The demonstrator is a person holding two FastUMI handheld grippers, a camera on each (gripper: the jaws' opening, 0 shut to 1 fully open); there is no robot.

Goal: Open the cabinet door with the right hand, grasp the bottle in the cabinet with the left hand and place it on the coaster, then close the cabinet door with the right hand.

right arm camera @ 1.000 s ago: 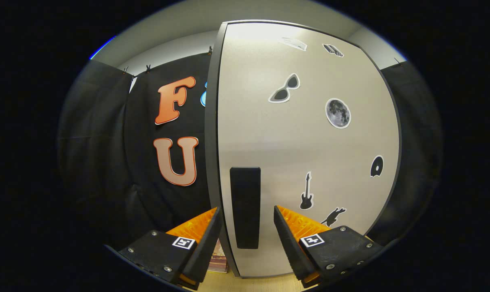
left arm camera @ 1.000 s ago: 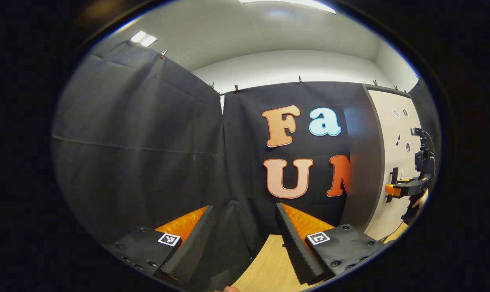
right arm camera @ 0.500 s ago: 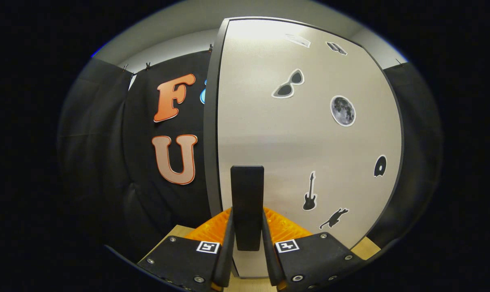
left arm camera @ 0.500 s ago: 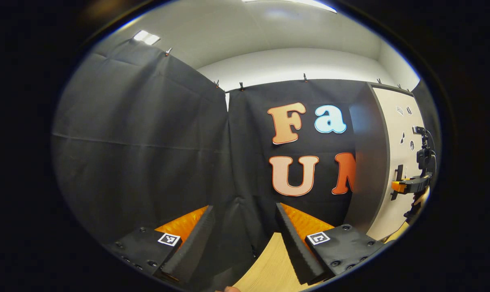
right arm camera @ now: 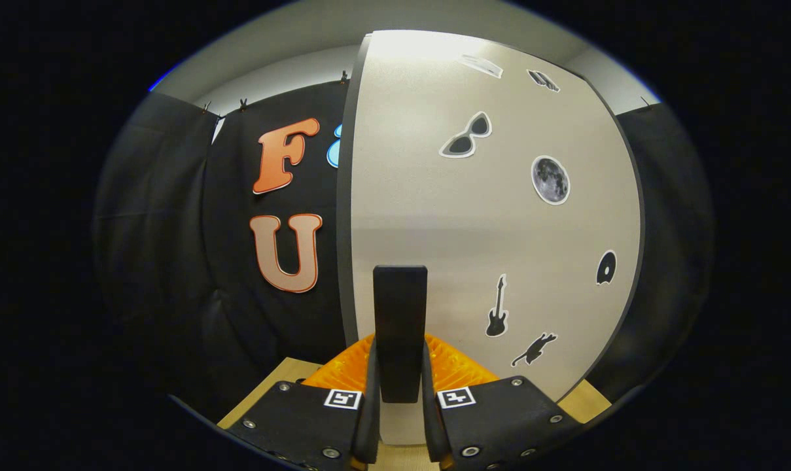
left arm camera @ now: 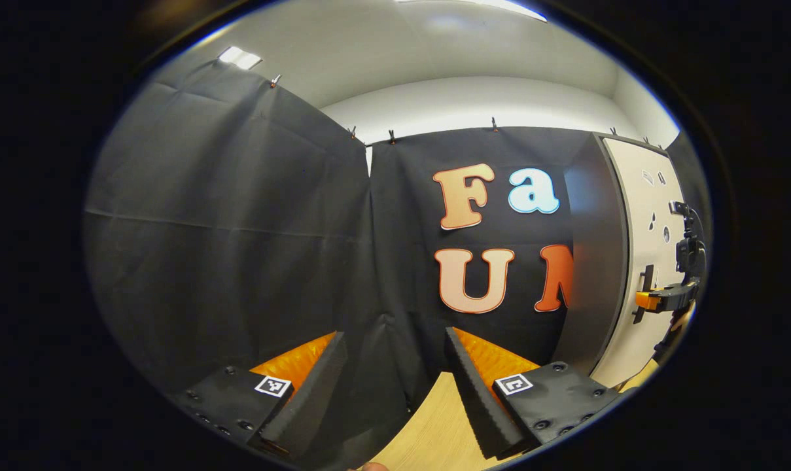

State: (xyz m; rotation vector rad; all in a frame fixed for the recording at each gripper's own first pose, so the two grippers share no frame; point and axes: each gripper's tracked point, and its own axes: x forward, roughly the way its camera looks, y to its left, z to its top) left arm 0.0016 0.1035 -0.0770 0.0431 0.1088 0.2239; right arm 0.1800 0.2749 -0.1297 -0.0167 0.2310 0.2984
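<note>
Right gripper [right arm camera: 398,392] clamped on the black vertical door handle [right arm camera: 400,327], jaws pressed to both its sides, ready to swing the cabinet door [right arm camera: 500,222] outward. Left gripper [left arm camera: 395,386] held back over the wooden worktop [left arm camera: 434,425], jaws wide apart and empty, waiting. Bottle presumably behind the door; coaster unseen.

Your left gripper [left arm camera: 395,386] hangs open above the wooden table [left arm camera: 434,425].
Far right, the other gripper [left arm camera: 657,299] sits at the cabinet door [left arm camera: 644,216] handle.
</note>
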